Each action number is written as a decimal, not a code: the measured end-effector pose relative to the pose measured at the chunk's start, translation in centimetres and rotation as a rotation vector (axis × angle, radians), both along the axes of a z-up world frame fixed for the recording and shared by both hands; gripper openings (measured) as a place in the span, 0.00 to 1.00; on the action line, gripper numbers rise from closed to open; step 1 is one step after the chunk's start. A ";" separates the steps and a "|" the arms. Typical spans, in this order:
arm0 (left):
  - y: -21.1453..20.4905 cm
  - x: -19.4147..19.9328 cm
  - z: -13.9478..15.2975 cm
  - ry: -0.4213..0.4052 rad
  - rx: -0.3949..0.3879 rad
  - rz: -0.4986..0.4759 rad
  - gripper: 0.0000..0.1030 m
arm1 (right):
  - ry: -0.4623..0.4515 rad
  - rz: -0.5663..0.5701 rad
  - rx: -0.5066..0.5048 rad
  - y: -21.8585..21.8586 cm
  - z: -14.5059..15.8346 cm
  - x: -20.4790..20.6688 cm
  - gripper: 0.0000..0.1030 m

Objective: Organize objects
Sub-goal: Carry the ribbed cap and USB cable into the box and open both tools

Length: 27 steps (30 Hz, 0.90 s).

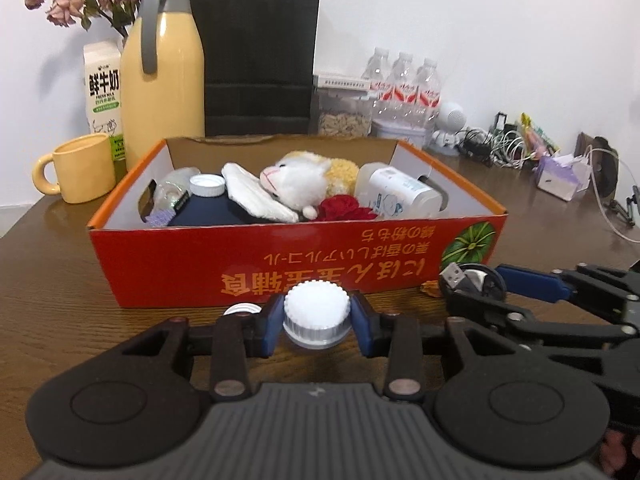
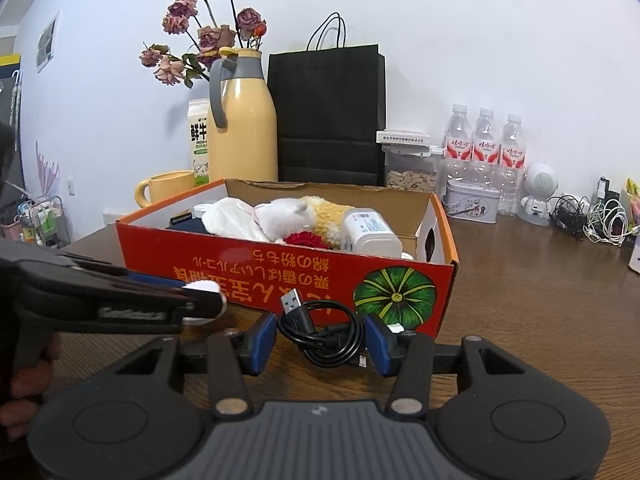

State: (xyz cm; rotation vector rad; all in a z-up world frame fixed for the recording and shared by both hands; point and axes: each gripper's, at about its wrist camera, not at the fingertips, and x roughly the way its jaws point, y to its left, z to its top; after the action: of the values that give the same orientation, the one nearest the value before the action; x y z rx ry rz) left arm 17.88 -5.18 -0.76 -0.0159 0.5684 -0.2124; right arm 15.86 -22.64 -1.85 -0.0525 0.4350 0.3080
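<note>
My left gripper [image 1: 316, 322] is shut on a white ribbed bottle cap [image 1: 316, 312], low in front of the red cardboard box [image 1: 280, 264]. It also shows in the right wrist view [image 2: 204, 300], with the cap between its tips. My right gripper [image 2: 320, 340] is shut on a coiled black USB cable [image 2: 320, 336], its plug sticking up; it also shows in the left wrist view [image 1: 472, 284]. The box [image 2: 248, 264] holds a plush toy [image 1: 304, 178], a white bottle [image 1: 400, 196], a red flower [image 1: 344, 206], a white cloth, a dark flat item and another cap.
Behind the box stand a yellow mug [image 1: 80, 166], a yellow thermos [image 1: 164, 76], a milk carton [image 1: 102, 84], a black paper bag [image 1: 256, 60], a jar of nuts, three water bottles [image 2: 484, 148], a tin, a small white robot figure and tangled cables [image 2: 592, 220]. A second small cap [image 1: 240, 310] lies on the wooden table.
</note>
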 end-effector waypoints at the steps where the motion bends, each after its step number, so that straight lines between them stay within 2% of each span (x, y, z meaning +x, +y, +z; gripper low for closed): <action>1: 0.2 -0.3 0.3 -0.006 -0.001 -0.002 0.36 | 0.000 0.004 0.005 0.0 0.0 -0.1 0.46; 14: 2.1 -1.6 4.0 -0.129 0.026 0.019 0.36 | -0.068 0.034 0.017 0.7 2.8 -0.1 0.46; 21: 3.1 1.8 6.1 -0.170 0.052 0.071 0.36 | -0.131 0.035 -0.022 2.3 5.6 2.7 0.46; 27: 3.9 5.3 7.4 -0.172 0.064 0.120 0.36 | -0.114 0.040 -0.044 3.9 7.5 6.7 0.46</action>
State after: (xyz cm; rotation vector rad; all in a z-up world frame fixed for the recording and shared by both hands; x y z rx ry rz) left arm 23.22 -1.31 6.63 0.0298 0.4008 -0.0782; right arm 22.55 -18.72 5.67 -0.1213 0.3281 0.3330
